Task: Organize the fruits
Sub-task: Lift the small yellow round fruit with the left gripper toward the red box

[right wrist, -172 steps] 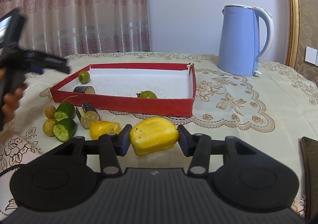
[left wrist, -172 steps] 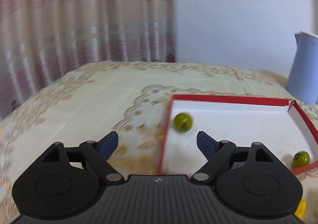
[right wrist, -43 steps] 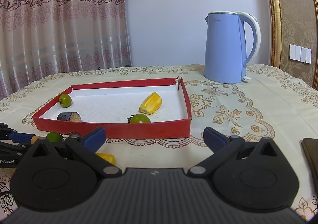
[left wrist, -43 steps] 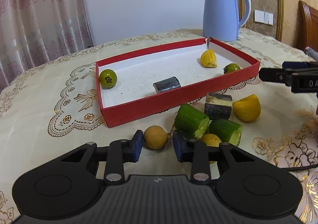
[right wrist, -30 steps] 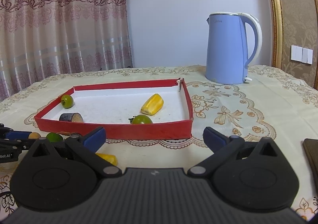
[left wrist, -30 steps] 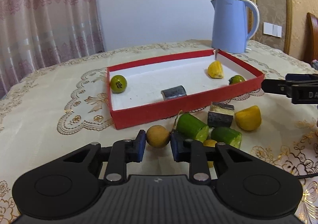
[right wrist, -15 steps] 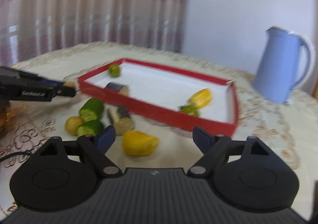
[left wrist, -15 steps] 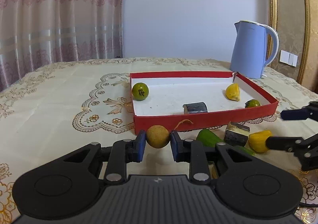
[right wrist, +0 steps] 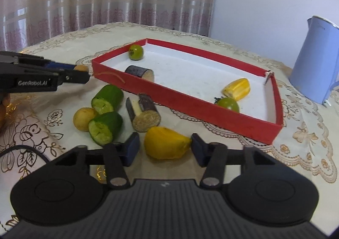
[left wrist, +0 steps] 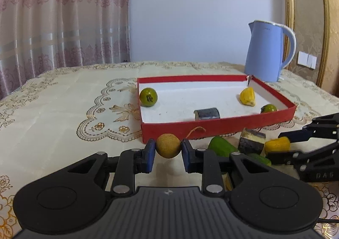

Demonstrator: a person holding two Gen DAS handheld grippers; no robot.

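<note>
Step in hand: two pickups from the loose pile, tray loading to follow

- Left gripper (left wrist: 168, 152): clamped on a round tan fruit (left wrist: 168, 145) with a matt, finely pitted skin, held clear of the cloth just short of the tray's near wall. Next move, as judged: carry it over the wall and let go above the white floor
- Right gripper (right wrist: 165, 148): jaws closing around a yellow wedge (right wrist: 166, 143), waxy and blunt-ended, lying on the tablecloth (right wrist: 243, 150); a gap shows at the left pad, so not yet gripped. Next: finish the squeeze, then lift
- Loose pile beside it: two cucumber stubs (right wrist: 105, 125) with wet cut faces, a dark-skinned cylinder, one more tan fruit
- Red tray (right wrist: 190, 101): cardboard, shallow, white-lined; holds two green round fruits, a dark cylinder piece and a yellow wedge
- Blue kettle (left wrist: 268, 51): smooth plastic, beyond the tray
</note>
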